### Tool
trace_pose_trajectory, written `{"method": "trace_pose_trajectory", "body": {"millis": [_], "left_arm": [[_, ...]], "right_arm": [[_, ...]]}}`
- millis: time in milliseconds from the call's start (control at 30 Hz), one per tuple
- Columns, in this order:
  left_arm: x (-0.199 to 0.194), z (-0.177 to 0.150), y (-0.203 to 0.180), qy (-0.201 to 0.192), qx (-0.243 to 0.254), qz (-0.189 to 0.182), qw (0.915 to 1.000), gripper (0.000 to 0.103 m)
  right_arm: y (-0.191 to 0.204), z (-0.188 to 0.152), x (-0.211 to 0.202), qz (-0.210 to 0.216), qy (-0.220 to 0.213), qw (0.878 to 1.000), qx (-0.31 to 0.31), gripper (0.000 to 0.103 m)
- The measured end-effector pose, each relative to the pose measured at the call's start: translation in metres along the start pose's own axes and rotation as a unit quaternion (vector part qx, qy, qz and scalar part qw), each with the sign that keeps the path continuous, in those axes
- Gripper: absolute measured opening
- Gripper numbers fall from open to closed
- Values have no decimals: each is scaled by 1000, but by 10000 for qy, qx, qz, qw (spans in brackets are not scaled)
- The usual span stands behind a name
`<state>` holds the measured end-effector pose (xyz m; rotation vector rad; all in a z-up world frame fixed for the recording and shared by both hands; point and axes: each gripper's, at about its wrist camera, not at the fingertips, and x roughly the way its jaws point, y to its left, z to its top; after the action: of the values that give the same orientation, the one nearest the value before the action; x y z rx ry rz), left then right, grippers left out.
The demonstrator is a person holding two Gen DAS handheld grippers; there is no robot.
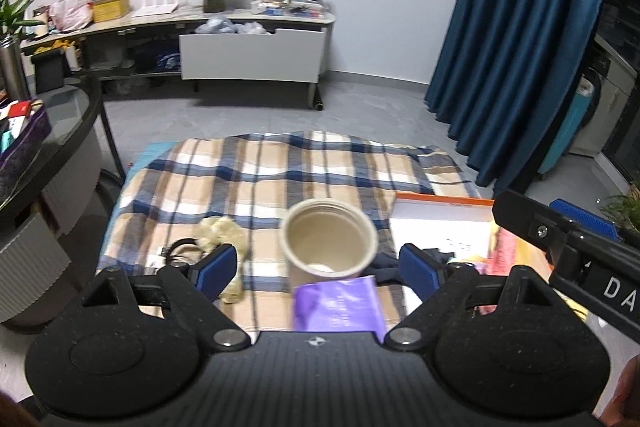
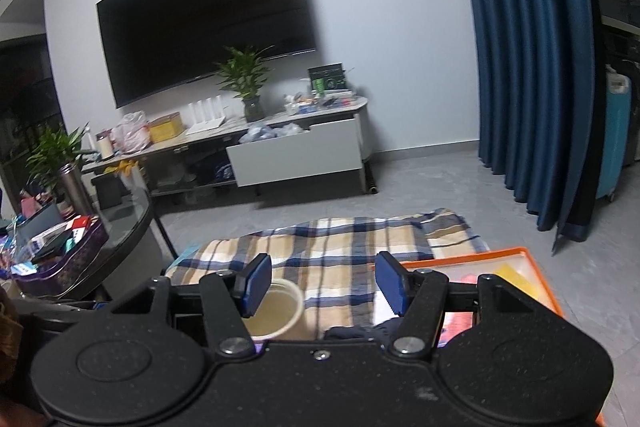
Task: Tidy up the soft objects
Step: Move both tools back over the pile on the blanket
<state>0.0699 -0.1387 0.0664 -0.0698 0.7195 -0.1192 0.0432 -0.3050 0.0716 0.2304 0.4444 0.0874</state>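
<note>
Grey floor is carrying a plaid blanket point(image 1: 280, 171) under both tongs. Left tongs point(image 1: 320, 267) are hanging released, nothing between the pads, above a beige cup point(image 1: 328, 239) and purple packet point(image 1: 338, 303). Right tongs point(image 2: 320, 281) are likewise gaping empty. Cream soft lump point(image 1: 222, 229) is lying left of the cup, dark cloth point(image 1: 386, 267) right, beside an orange tray point(image 1: 440, 205).

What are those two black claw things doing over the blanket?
A person holds a gripper in each hand to tidy soft things. The left gripper and right gripper are both open and empty above the plaid blanket. A beige tub, a cream plush toy and an orange tray wait below.
</note>
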Motion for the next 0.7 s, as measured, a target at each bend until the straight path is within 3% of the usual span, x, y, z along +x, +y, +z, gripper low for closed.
{"method": "trace_pose_trajectory", "body": {"millis": [500,700], "left_arm": [[-8,-3,54,-68,-347,279,9990,90],[-1,-14,90,21,-518,614,9968,91]], "right_arm": [[49,-9,21,376,314,9982,-349,70],[57,-18,27,556,475,9966,-378,70]]}}
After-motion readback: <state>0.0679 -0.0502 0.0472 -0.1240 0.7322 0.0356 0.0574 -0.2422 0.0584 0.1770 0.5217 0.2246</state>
